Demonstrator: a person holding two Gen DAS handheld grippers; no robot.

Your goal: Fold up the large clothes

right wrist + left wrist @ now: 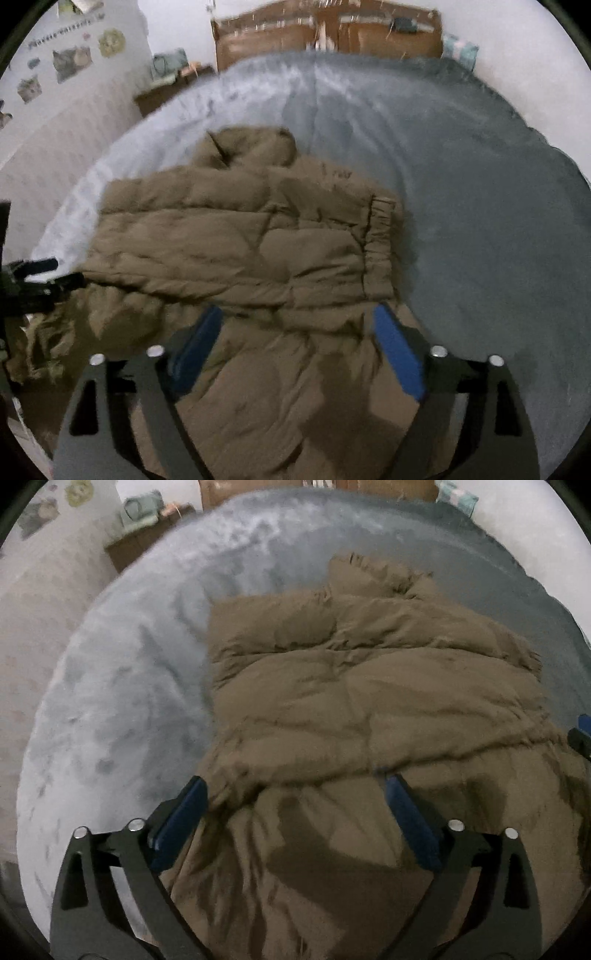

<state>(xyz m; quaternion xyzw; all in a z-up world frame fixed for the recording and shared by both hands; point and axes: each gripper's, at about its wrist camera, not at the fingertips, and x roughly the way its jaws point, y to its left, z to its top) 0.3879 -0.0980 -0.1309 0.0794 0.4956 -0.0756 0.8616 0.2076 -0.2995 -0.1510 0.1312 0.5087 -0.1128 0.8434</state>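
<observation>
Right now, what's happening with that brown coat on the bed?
A person is working with a two-finger gripper in each hand over a brown quilted puffer jacket spread on a bed with a grey-blue plush blanket. The left gripper and right gripper both hang open above the jacket's near part, holding nothing. One sleeve, with its elastic cuff, lies folded across the body, so the fold looks partly done. A wooden headboard stands at the far end.
</observation>
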